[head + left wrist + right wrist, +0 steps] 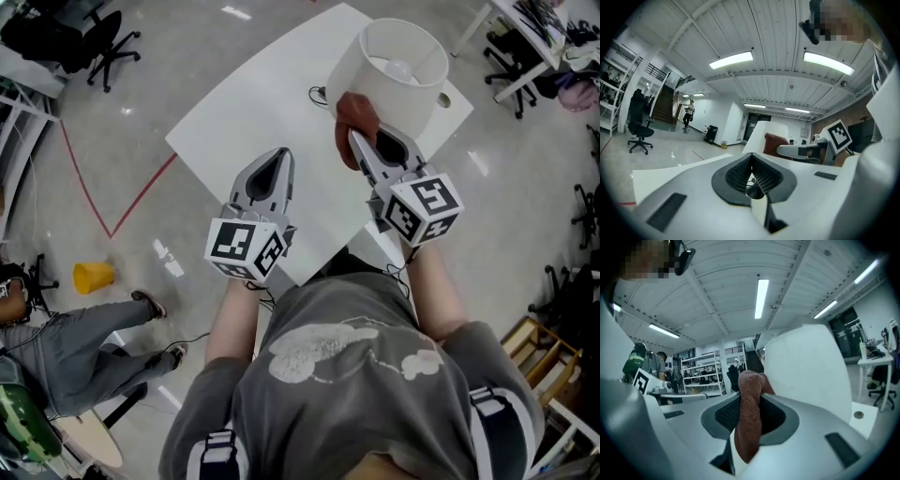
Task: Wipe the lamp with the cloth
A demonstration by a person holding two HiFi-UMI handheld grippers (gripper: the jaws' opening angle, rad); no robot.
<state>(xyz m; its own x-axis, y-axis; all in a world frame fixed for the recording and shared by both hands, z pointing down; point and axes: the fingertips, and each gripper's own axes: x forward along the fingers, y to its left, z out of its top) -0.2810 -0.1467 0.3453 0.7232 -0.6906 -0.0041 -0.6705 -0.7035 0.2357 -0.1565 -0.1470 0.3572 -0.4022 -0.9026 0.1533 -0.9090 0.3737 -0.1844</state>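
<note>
Right claw (361,150) clamps brown cloth (355,117), pressed against white lamp (394,75) shade, upper right; left claw (272,173) closed, empty, above bench (262,112).

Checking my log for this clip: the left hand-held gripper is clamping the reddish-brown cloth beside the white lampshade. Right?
Wrong side: the right hand-held gripper clamps the cloth beside the lampshade; the right gripper view shows it.
</note>
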